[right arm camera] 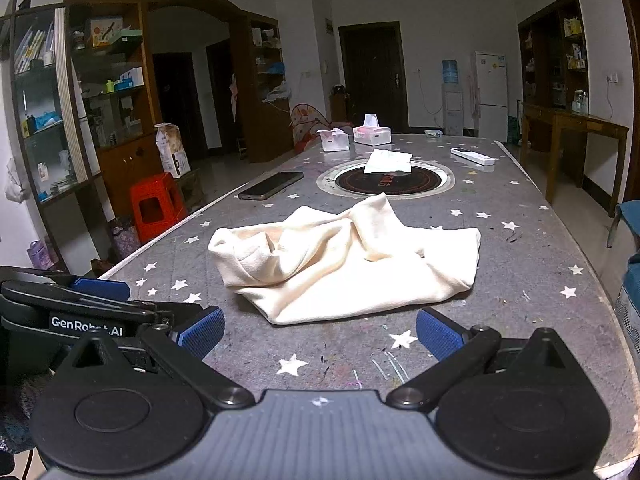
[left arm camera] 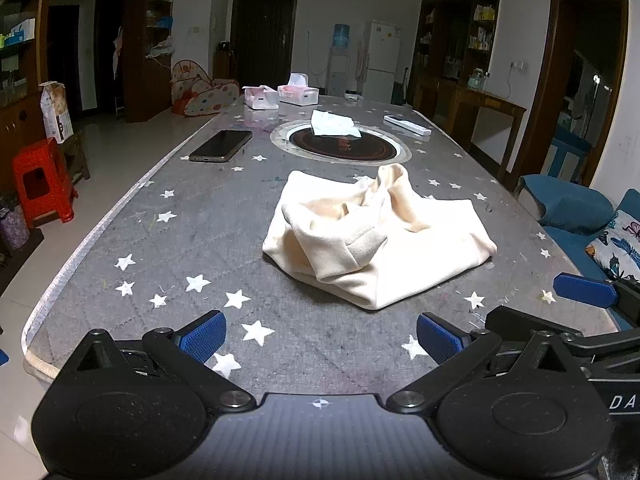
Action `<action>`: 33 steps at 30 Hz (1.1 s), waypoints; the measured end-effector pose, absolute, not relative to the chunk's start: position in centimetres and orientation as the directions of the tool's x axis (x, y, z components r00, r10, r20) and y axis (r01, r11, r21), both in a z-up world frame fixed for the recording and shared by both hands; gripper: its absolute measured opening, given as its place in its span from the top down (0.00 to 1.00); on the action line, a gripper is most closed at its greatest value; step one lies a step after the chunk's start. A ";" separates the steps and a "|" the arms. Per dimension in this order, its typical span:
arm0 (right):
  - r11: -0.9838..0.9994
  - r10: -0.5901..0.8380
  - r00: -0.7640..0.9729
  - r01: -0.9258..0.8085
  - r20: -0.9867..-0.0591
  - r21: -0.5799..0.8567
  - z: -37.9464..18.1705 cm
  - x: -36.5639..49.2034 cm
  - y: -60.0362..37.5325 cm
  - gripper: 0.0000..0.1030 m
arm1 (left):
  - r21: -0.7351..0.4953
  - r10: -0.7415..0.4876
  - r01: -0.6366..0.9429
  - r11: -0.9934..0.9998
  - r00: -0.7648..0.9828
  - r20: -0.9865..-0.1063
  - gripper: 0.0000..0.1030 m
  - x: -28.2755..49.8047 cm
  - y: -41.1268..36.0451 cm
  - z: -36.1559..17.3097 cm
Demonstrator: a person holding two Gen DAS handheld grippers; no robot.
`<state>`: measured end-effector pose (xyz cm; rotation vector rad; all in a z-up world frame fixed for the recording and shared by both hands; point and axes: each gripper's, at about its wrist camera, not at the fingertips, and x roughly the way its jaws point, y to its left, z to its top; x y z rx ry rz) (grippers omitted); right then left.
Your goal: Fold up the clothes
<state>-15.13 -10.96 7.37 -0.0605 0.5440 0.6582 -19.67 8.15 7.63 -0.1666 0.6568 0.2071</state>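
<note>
A cream garment (left arm camera: 376,236) lies in a loose, rumpled heap on the grey star-patterned table (left arm camera: 168,240), nearer the person's end than the round inset burner plate (left arm camera: 342,145) at the table's middle. Its cloth is bunched: one part stands up in a peak toward the burner, another rolls over on itself at the left, and only the near edge lies fairly flat. It is not folded in any neat sense.

The left gripper (left arm camera: 320,338) and the right gripper (right arm camera: 320,334) both hover over the near end of the table, just short of the garment, jaws spread wide and holding nothing. They sit side by side (each one's blue pad shows at the edge of the other's view).

As a judgement, the step in hand is the approach to the cloth, with neither gripper touching it. Whatever comes next calls for finding a real edge or corner in the heap, since the bunched middle gives no clean hold, and for pinching a single layer so the cloth can be spread flat.

A phone (left arm camera: 221,145), tissue boxes (left arm camera: 298,94) and a remote (left arm camera: 407,125) lie farther off, well apart from the garment.
</note>
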 end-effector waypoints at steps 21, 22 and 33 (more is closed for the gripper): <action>0.790 0.569 0.632 -0.597 -0.525 0.139 6.9 -14.0 -10.4 0.00 | -0.074 0.143 -0.251 0.965 0.741 -0.656 0.00 -18.1 8.6 7.0; 0.791 0.569 0.631 -0.596 -0.528 0.139 6.8 -13.9 -10.3 0.00 | -0.074 0.143 -0.252 0.965 0.739 -0.658 0.00 -18.0 8.6 6.9; 0.791 0.567 0.617 -0.592 -0.546 0.152 6.4 -12.6 -9.7 0.00 | -0.077 0.141 -0.260 0.963 0.722 -0.677 0.00 -16.9 9.2 6.6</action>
